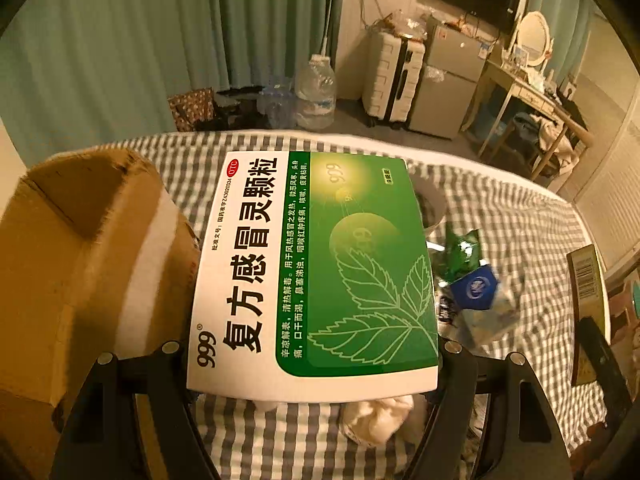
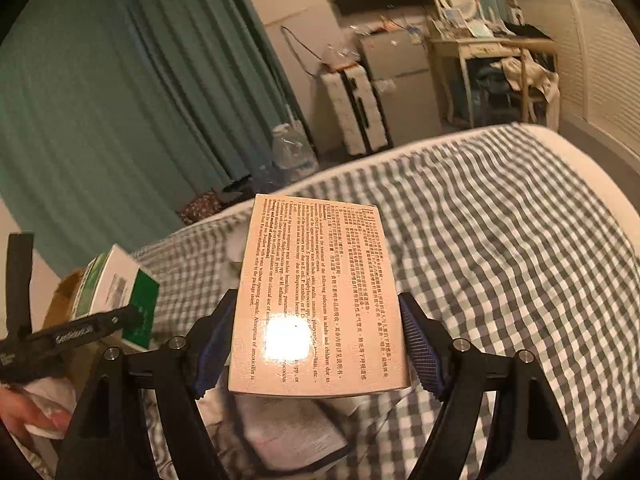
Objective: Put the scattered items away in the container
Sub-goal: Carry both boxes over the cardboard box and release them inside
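the left gripper is closed on a green and white medicine box, with one black finger at each side of the box near its lower edge. the box is held flat, printed face up, above the checked bed cover. just left of it stands the brown cardboard box, and the medicine box seems to touch or overlap its near corner, but i cannot tell if they really touch. to the right of the held box, on the cover, lies a small heap of things: a green sachet, a small blue packet and some clear wrapping. a crumpled white tissue lies under the near edge of the box, between the fingers.

the right gripper is closed on a beige box with small black print. its blue pads press on both long sides of this box, which is lifted over the bed cover and tilted a little. there is a bright glare spot on its near part. under it lies a white packet with faint print on the cover. at the left edge of this view the other gripper with the green and white box is seen over the cardboard box.

behind the bed are green curtains, a white suitcase and a large water bottle on the floor.
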The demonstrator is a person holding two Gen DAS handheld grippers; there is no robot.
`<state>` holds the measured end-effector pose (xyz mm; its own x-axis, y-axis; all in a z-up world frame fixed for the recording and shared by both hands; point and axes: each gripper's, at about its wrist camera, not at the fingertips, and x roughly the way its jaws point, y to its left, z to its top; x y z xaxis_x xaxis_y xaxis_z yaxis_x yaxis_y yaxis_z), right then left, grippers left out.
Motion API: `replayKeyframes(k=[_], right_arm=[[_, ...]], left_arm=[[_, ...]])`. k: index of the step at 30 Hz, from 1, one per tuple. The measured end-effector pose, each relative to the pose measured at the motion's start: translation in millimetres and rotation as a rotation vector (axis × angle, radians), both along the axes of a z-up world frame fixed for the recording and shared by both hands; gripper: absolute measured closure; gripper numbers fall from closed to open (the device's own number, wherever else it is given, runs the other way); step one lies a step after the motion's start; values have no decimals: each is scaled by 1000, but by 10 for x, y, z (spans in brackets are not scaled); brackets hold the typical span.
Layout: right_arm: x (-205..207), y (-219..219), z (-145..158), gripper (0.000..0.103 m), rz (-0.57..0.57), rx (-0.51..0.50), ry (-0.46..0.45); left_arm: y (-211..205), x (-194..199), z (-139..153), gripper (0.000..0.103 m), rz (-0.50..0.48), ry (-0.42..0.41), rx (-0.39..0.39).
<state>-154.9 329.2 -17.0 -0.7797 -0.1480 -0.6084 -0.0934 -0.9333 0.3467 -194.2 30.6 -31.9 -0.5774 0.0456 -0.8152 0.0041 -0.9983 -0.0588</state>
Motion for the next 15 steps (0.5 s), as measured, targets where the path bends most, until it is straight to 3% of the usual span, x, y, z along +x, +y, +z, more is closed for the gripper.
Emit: replayKeyframes(k=[8,15], right_arm=[[385,-375,444,26,48,51,71],[709,-723,812,26,95,92,137]], left_arm=[[-102,312,607,25,-19,101,13],[-485,658,1045,25,9,194,9]])
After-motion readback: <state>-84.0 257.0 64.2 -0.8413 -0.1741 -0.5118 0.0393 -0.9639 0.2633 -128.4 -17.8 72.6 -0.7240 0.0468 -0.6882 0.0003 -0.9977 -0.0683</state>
